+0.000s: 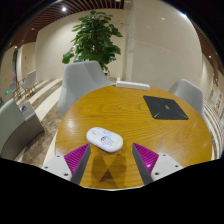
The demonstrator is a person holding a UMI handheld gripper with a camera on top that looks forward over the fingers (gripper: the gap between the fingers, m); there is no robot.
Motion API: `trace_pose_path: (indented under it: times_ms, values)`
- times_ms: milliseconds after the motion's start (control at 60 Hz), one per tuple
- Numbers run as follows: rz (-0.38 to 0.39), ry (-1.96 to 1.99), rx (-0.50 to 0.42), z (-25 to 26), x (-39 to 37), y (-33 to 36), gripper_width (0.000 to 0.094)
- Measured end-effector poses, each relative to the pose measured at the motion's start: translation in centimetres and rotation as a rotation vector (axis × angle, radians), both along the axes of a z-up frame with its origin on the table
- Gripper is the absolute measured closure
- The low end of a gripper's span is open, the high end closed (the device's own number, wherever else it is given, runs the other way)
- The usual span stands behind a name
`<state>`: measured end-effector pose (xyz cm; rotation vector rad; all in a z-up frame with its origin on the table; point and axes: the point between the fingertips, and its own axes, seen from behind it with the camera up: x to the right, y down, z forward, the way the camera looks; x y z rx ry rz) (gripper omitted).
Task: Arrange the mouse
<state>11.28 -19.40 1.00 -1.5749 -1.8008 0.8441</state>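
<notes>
A white computer mouse (104, 139) lies on the round wooden table (130, 110), just ahead of my gripper (111, 158) and a little toward the left finger. A black mouse pad (165, 107) lies flat farther off on the right side of the table. My fingers, with magenta pads (76, 156), stand wide apart and hold nothing. The mouse rests on the table, beyond the fingertips, not between them.
Light grey chairs stand around the table: one at the far side (82, 80), one at the right (188, 94), one at the left (14, 125). A large green potted plant (95, 38) stands behind the far chair.
</notes>
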Motion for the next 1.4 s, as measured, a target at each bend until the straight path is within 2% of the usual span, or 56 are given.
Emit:
trace_pose_path:
  times_ms: [500, 650, 667, 767, 867, 1033, 1217, 1400]
  values:
    - [-0.048, -0.036, 0.010, -2.0, -7.3, 0.6, 0.0070]
    - [-0.059, -0.048, -0.012, -2.3, -8.3, 0.7, 0.0079]
    - [-0.058, -0.051, -0.018, -2.2, -8.1, 0.5, 0.0099]
    - [-0.048, -0.048, -0.021, -2.4, -8.3, 0.1, 0.0450]
    - [-0.069, -0.052, 0.012, -2.3, -8.4, 0.5, 0.0501]
    - [-0.104, -0.086, 0.013, -1.5, -8.2, 0.9, 0.0595]
    - [-0.096, -0.040, -0.040, 5.7, -9.9, 2.4, 0.0596]
    - [-0.143, 0.061, -0.029, 12.2, -17.3, 11.0, 0.0595]
